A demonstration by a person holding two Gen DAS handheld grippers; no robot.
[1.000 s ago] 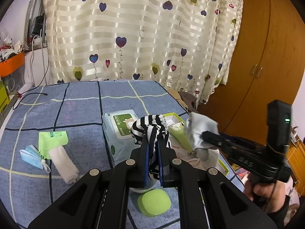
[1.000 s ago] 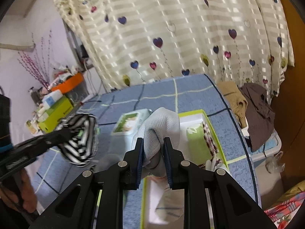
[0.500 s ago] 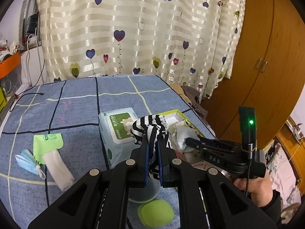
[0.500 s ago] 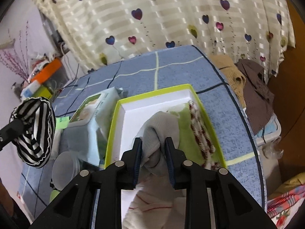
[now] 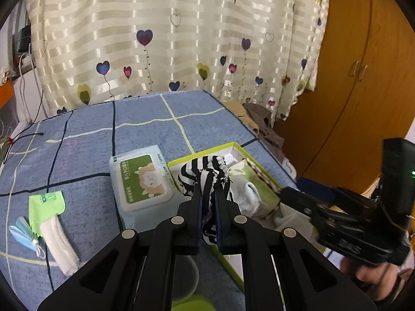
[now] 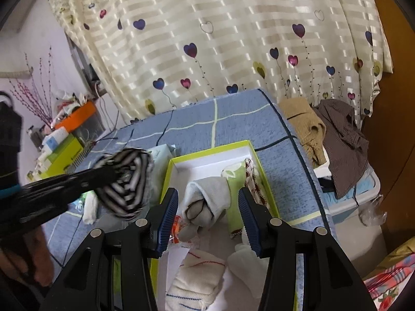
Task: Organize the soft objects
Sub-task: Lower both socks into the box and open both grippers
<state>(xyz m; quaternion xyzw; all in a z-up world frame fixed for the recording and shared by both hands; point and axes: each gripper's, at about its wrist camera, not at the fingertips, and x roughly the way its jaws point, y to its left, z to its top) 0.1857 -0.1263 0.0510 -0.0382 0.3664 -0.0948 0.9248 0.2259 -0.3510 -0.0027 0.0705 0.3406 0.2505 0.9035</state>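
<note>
Surface: a bed (image 5: 85,140) under a blue checked cover carries everything, with a heart-print curtain (image 6: 233,39) behind it.
Right gripper (image 6: 207,215): nearest in its own view; its jaws have just been opening and now stand apart on either side of the grey sock (image 6: 205,199), no pad pressing it, so the sock looks let go.
Grey sock: rolled, lying in the box (image 6: 207,153) just left of a green cloth (image 6: 234,181), so it seems already sorted.
Left gripper (image 5: 207,202): clamped tight on the striped sock (image 5: 205,173), held in the air at the box's near-left edge, likely next to go in.
Box: yellow-rimmed, white inside, set at the bed's right side; more rolled white cloths fill its near end.
Wipes pack (image 5: 141,178): just left of the box.
Far right: clothes (image 6: 334,140) heaped off the bed's edge.
</note>
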